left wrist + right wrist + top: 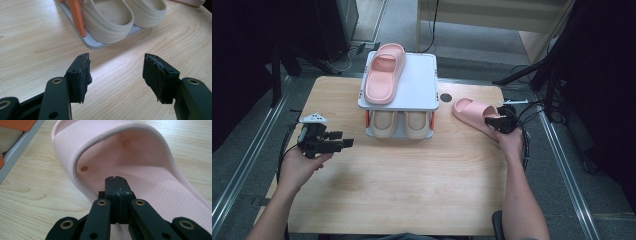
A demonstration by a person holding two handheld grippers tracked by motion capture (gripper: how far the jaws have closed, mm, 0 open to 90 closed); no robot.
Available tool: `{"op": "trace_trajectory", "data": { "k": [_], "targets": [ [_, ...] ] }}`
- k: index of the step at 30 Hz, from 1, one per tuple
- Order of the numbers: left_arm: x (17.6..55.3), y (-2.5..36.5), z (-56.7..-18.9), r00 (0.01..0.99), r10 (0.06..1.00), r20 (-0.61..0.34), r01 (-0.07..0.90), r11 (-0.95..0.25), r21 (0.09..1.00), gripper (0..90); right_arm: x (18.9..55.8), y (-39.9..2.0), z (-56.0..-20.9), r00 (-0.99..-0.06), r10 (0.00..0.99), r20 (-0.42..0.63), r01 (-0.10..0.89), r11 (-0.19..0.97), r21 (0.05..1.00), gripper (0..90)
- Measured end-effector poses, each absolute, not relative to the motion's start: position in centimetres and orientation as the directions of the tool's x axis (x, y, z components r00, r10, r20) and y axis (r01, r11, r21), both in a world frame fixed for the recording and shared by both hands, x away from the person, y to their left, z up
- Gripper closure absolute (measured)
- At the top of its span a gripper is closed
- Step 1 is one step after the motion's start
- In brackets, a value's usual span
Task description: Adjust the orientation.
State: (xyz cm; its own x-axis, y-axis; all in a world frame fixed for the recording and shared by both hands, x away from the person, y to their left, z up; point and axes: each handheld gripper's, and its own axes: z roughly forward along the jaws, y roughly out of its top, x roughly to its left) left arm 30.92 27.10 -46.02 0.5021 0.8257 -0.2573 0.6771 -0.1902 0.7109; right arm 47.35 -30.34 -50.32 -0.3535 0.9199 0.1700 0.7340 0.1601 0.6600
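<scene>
Wooden table (412, 180): right tongs (117, 179) closed over pink slipper (140, 162).

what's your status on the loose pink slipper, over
Right gripper shut, over pink slipper footbed, grip unclear. Left gripper open, empty. Other pink slipper on shoe rack.

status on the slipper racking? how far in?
Done: one pink slipper lies on the rack top shelf, and a beige pair sits on the lower shelf. In hand: the right gripper is shut at the rim of the second pink slipper on the table. Left: lift it beside its mate. The left gripper is open and holds nothing.
</scene>
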Motion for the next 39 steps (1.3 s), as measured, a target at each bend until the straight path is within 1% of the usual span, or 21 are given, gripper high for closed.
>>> {"op": "trace_trajectory", "data": {
  "k": [5, 10, 18, 23, 28, 31, 34, 39],
  "targets": [
    [31.3, 27.6, -46.2, 0.494, 0.826, -0.271, 0.686, -0.179, 0.706, 39.0, 47.1, -29.9, -50.3, -0.361, 0.911, 0.198, 0.749, 0.157, 0.643, 90.0],
    [31.5, 27.6, -46.5, 0.492, 0.830, -0.263, 0.690, -0.187, 0.699, 39.0, 46.9, -28.7, -50.2, -0.378, 0.898, 0.225, 0.764, 0.165, 0.624, 90.0],
    [31.7, 27.7, -46.5, 0.495, 0.828, -0.264, 0.686, -0.186, 0.703, 39.1, 46.7, -26.1, -50.1, -0.404, 0.891, 0.209, 0.759, 0.198, 0.621, 90.0],
    [31.7, 27.6, -46.6, 0.496, 0.828, -0.261, 0.688, -0.192, 0.699, 39.1, 46.9, -24.7, -50.1, -0.411, 0.883, 0.228, 0.759, 0.193, 0.622, 90.0],
    [31.7, 27.8, -46.6, 0.497, 0.826, -0.264, 0.692, -0.194, 0.695, 39.0, 46.8, -24.3, -49.8, -0.419, 0.883, 0.211, 0.753, 0.209, 0.624, 90.0],
    [31.8, 27.8, -46.7, 0.498, 0.826, -0.264, 0.693, -0.196, 0.694, 38.9, 46.5, -24.6, -49.1, -0.426, 0.883, 0.197, 0.735, 0.211, 0.645, 88.0],
    [32.0, 27.7, -46.9, 0.495, 0.827, -0.268, 0.698, -0.194, 0.689, 38.7, 46.0, -25.1, -48.2, -0.434, 0.878, 0.202, 0.719, 0.202, 0.665, 84.0],
    [32.5, 27.4, -47.1, 0.498, 0.825, -0.267, 0.703, -0.203, 0.681, 38.6, 45.0, -25.7, -47.6, -0.454, 0.878, 0.151, 0.691, 0.240, 0.682, 77.2]
  ]
}}
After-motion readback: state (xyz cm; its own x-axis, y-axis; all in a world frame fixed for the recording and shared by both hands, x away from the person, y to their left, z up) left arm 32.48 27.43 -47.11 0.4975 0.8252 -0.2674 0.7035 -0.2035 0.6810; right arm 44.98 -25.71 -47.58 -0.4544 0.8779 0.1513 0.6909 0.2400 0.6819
